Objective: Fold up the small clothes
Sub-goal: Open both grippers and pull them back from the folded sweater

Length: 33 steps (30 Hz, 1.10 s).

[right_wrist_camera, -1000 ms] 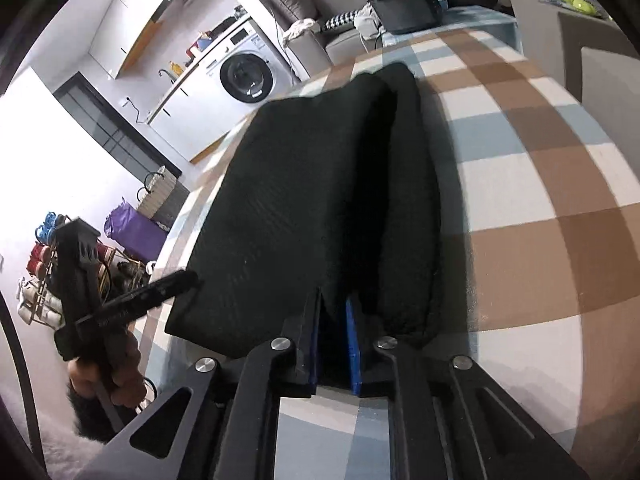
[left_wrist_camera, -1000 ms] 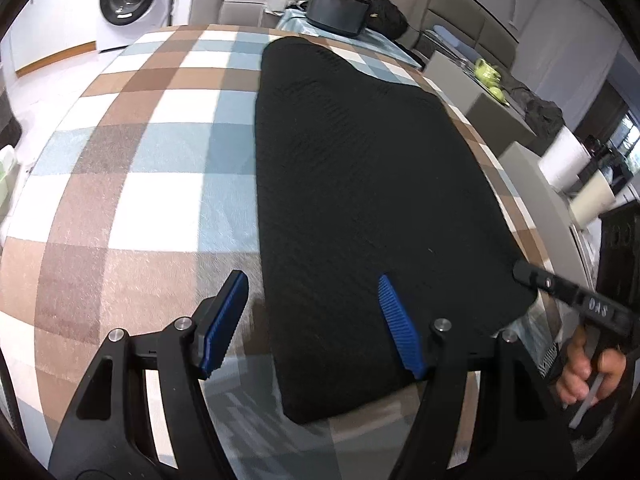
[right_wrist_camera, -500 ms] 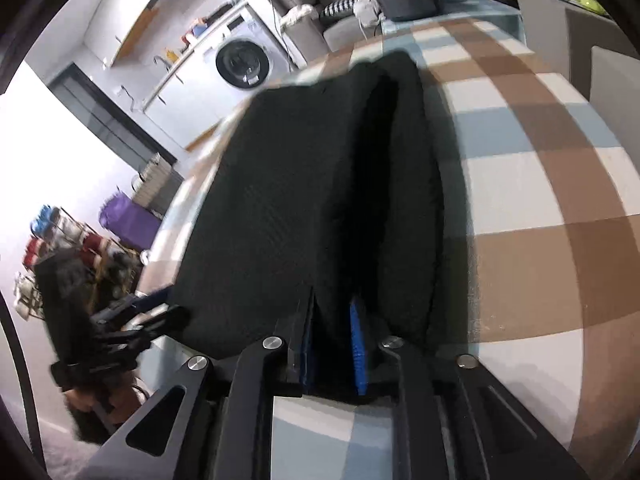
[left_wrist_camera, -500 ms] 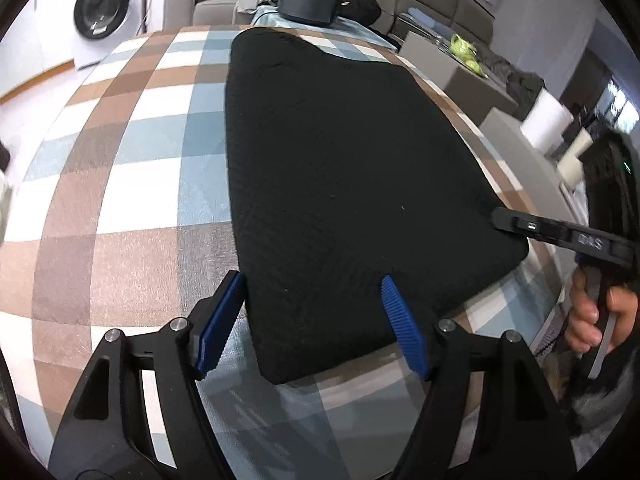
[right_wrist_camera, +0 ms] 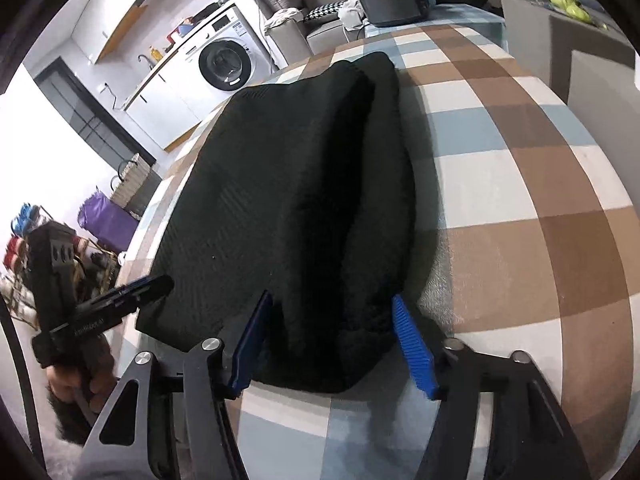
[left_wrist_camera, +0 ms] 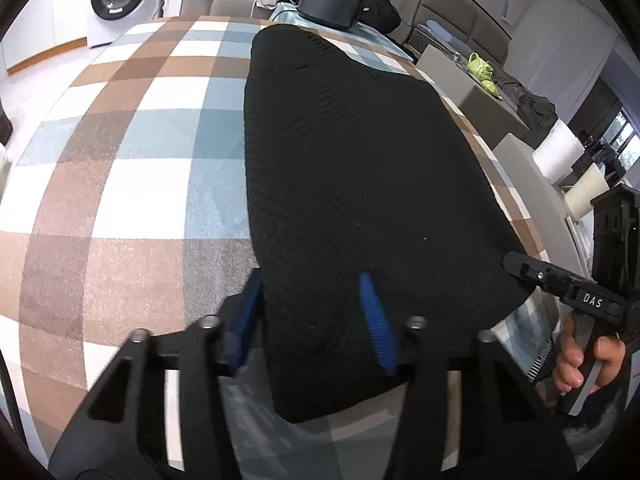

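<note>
A black knitted garment (left_wrist_camera: 352,168) lies folded lengthwise on a table under a checked cloth (left_wrist_camera: 132,184). My left gripper (left_wrist_camera: 310,280) straddles the garment's near left corner, its jaws closing; the cloth lies flat between the blue pads, which do not pinch it. My right gripper (right_wrist_camera: 331,296) sits over the thick folded edge (right_wrist_camera: 360,240) at the near right corner, jaws opening, pads off the cloth. The right gripper's finger (left_wrist_camera: 560,286) shows at the garment's right corner in the left wrist view, held by a hand (left_wrist_camera: 576,364). In the right wrist view the left gripper's finger (right_wrist_camera: 120,304) shows.
A black case (left_wrist_camera: 328,0) sits past the table's far end, with a sofa behind it. A washing machine (right_wrist_camera: 226,64) stands at the back left. Grey boxes with green items (left_wrist_camera: 482,70) and white rolls (left_wrist_camera: 558,156) line the table's right side.
The right gripper's jaws, shut on the garment's folded edge a second ago, have come apart. The left gripper's jaws have narrowed around the near left corner.
</note>
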{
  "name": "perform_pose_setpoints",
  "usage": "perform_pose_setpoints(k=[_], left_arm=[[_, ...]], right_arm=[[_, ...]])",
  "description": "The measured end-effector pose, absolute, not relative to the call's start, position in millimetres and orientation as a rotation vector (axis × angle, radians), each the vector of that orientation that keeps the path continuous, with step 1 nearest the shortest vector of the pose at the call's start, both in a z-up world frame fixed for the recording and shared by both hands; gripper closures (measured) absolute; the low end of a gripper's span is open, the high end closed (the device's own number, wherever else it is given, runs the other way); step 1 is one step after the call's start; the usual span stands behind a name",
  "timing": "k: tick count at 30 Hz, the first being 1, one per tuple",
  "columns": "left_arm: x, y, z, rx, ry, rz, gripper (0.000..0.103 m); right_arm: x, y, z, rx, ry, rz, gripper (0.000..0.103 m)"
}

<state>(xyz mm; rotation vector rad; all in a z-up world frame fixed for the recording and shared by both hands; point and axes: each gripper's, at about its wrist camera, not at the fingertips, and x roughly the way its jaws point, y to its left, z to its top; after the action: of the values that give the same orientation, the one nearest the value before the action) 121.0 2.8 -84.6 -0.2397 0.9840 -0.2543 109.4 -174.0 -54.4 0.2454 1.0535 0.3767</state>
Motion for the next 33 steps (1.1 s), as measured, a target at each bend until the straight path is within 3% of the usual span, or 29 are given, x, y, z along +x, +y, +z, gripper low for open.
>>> perform_pose_setpoints(k=[3,5,14,19,24,27,31,33], left_arm=[[125,6,-85,-0.253,0.983,-0.257,0.072],[129,9,-85,-0.259,0.985,-0.256,0.073],[177,21,-85,-0.254,0.966,-0.218,0.073],[195,23,-84,-0.245,0.967,-0.194,0.073],[183,30,-76,-0.232,0.925,-0.141,0.051],[164,34,-62,-0.214,0.843,-0.121,0.031],[135,33,-43,-0.187,0.730,-0.102,0.012],[120,32,-35,-0.171,0.672,-0.092,0.001]], right_arm=[[113,-171,-58,0.258,1.039,0.402,0.068],[118,-173,-62,0.303,1.038,0.403,0.072],[162,-158,-69,0.330,1.007,0.379,0.072],[179,-146,-66,0.293,0.985,0.314,0.066],[161,-155,-57,0.284,0.947,0.293,0.035],[148,-167,-47,0.288,0.904,0.298,0.016],[131,-175,-30,0.261,0.837,0.339,0.001],[120,-173,-22,0.208,0.781,0.356,0.000]])
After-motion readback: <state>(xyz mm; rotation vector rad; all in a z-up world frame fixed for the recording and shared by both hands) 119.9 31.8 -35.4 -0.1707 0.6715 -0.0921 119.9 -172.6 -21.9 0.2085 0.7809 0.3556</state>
